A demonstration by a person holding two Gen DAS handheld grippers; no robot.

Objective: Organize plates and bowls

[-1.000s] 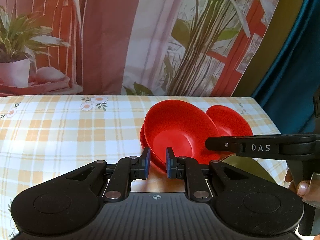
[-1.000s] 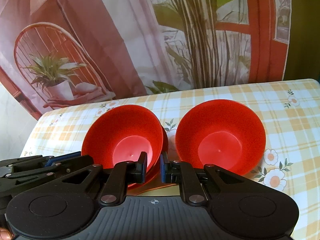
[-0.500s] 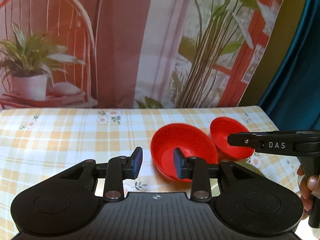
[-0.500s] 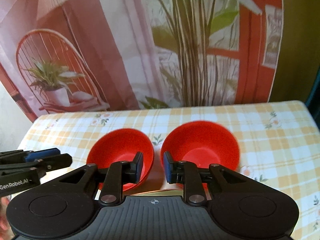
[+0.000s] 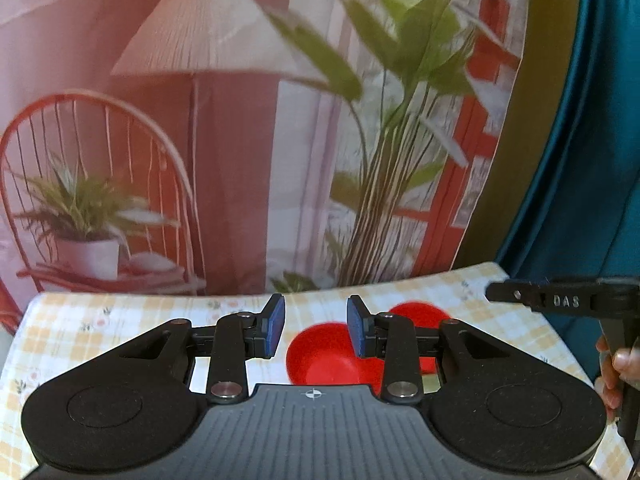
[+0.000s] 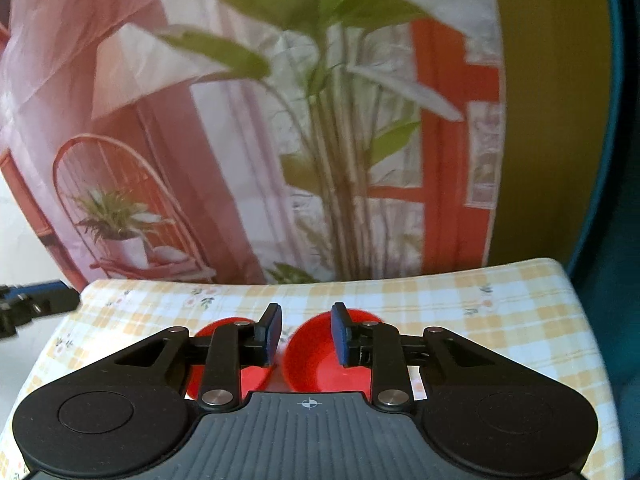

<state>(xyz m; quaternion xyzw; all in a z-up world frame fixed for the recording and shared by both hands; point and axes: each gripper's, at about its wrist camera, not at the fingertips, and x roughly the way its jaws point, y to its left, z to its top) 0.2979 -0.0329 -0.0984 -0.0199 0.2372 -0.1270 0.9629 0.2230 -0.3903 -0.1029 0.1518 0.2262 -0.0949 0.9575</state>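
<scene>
On the checked cloth (image 6: 460,312) sit two red bowls, side by side, both upright with the open side up. From my left wrist view, the left bowl (image 5: 324,356) lies just beyond my fingers, and the right bowl (image 5: 420,310) sits behind and to its right; their rims appear to meet or overlap, but my right finger covers the spot, so contact cannot be told. From my right wrist view, the same pair shows as left bowl (image 6: 248,372) and right bowl (image 6: 320,360), with a narrow strip of cloth between them.

My left claw (image 5: 316,330) is spread wide, blue pads (image 5: 276,328) facing each other with nothing between them. It hangs above and short of the bowls, touching neither.

My right claw (image 6: 306,332) is likewise spread, empty, held over the near edge of the bowls. In the left view its black body, lettered DAS, comes in from the right edge, with my right hand (image 5: 612,368) wrapped on the handle.

Behind the table hangs a printed backdrop (image 6: 248,140): lamp, wicker chair, potted plant, tall green stalks, red window frame. A teal curtain (image 5: 580,140) hangs to the right. Both views are slightly blurred.
</scene>
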